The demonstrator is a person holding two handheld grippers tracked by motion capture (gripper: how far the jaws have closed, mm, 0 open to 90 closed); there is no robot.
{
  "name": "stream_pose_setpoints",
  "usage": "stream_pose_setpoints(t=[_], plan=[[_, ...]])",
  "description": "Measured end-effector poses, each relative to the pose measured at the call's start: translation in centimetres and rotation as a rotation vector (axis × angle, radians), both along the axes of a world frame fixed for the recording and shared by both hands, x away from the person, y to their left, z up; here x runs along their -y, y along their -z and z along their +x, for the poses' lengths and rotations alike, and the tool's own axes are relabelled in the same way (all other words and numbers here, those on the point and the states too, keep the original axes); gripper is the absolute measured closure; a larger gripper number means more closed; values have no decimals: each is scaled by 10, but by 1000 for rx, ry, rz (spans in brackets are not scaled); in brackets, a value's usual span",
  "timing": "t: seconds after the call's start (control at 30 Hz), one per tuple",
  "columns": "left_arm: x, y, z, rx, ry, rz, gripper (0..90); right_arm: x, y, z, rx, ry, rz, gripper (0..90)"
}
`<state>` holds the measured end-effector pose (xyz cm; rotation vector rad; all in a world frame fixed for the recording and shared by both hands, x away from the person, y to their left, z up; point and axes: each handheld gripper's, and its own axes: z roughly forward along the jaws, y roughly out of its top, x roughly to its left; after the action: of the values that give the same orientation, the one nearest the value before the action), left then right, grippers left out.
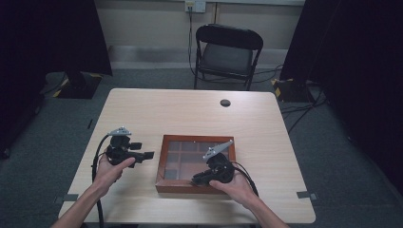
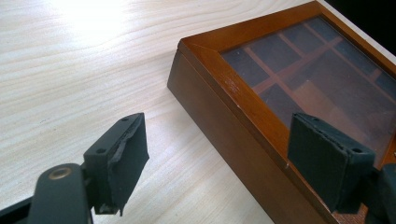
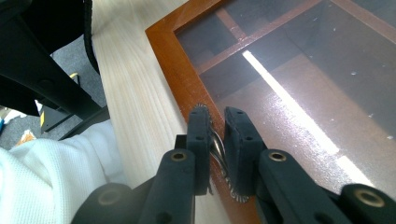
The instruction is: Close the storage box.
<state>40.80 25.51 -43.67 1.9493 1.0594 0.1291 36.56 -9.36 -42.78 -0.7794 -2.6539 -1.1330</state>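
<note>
Right tool (image 3: 217,140) nearly closed, pinching a small metal latch on box (image 1: 164,164) front rim at 6 o'clock; left tool (image 2: 224,158) wide, empty. Likely next: lift lid.

box (image 2: 261,112) far side cut off, item betw right gripper (image 3: 218,135) pads unclear

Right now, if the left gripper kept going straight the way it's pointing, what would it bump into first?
Most likely the wooden box. The left gripper is open and aimed at the box's near side wall and glass lid edge, with bare table between. Its right finger would probably touch first, though depth is hard to judge.
</note>
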Motion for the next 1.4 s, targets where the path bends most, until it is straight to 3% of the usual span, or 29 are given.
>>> stream_pose_setpoints(t=[0.27,0.3,0.53,0.6,0.63,0.67,0.7,0.8,0.83,1.0,1.1,1.13,1.17,1.2,1.27,1.3,1.33,1.37,1.4], plan=[[0,0,0,-2,-2,3,200,2,-5,1,6,11,47,616],[-1,-1,0,-3,-4,6,200,7,-10,3,20,66,50,533],[-9,-4,-1,-7,-19,4,200,33,-24,14,78,266,89,342],[-10,-4,-1,-6,-15,12,199,42,-29,16,105,313,94,296],[-12,-4,-3,-3,-14,33,199,47,-31,17,103,338,98,230],[-12,-4,-3,-3,-14,33,197,47,-31,17,103,338,98,230],[-18,-3,-5,-4,-19,42,197,59,-33,17,118,388,104,184],[-24,-1,-6,-10,-29,48,191,73,-32,18,109,423,106,154],[-31,0,-7,-15,-41,56,189,86,-30,18,110,477,67,146],[-48,7,-9,-35,-69,114,188,124,-19,18,103,581,17,146],[-58,14,-7,-66,-101,135,186,150,-8,21,51,686,24,146],[-58,14,-7,-66,-101,135,188,150,-8,21,51,686,24,146],[-61,17,-6,-76,-109,140,188,158,-3,22,52,715,-2,145],[-65,24,-3,-91,-120,163,191,168,8,24,54,776,-61,146],[-65,27,-2,-91,-143,174,200,172,14,25,45,799,-88,146],[-64,31,0,-85,-153,234,202,176,24,29,25,852,-140,155],[-64,31,0,-85,-153,234,202,176,24,29,25,852,-140,155],[-62,37,1,-85,-178,276,208,176,29,30,9,903,-174,166],[-62,40,1,-90,-183,281,215,176,32,32,21,900,-187,162]])
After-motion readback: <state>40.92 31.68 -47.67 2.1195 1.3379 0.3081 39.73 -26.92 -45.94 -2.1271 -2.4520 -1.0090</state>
